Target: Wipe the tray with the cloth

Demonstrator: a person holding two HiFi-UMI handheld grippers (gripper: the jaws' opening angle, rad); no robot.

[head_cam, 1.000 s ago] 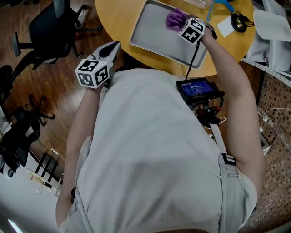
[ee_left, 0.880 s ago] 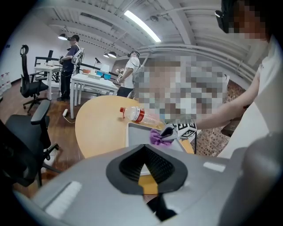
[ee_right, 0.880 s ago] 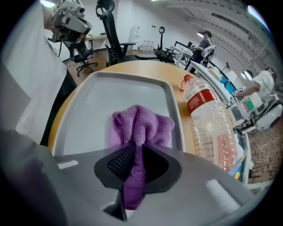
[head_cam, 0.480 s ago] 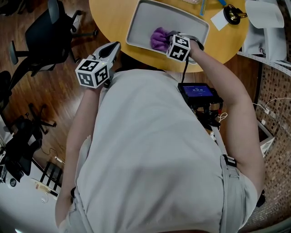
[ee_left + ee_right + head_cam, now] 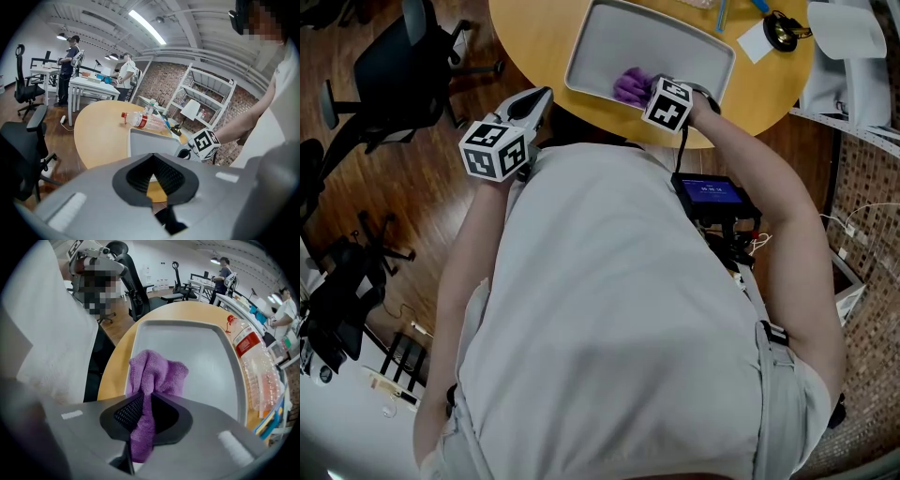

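A grey tray [image 5: 675, 37] lies on the round wooden table, also seen as the tray [image 5: 197, 357] in the right gripper view. My right gripper [image 5: 649, 92] is shut on a purple cloth [image 5: 630, 84], which rests on the tray's near part. In the right gripper view the cloth [image 5: 154, 376] bunches out ahead of the jaws of the gripper [image 5: 145, 413]. My left gripper [image 5: 536, 101] hangs off the table's near edge, left of the tray, shut with nothing in it. The left gripper view shows the tray [image 5: 150, 143] beyond the closed jaws of that gripper [image 5: 152, 176].
A clear plastic bottle [image 5: 251, 357] lies beside the tray's far side. Black office chairs [image 5: 403, 66] stand on the wooden floor to the left. A white shelf rack [image 5: 201, 103] and people at desks [image 5: 70, 61] are farther off. Small items [image 5: 783, 33] sit on the table's right.
My right gripper has dragged the purple cloth from the tray's far end toward its near edge, then shifted slightly right. The left gripper has stayed put.
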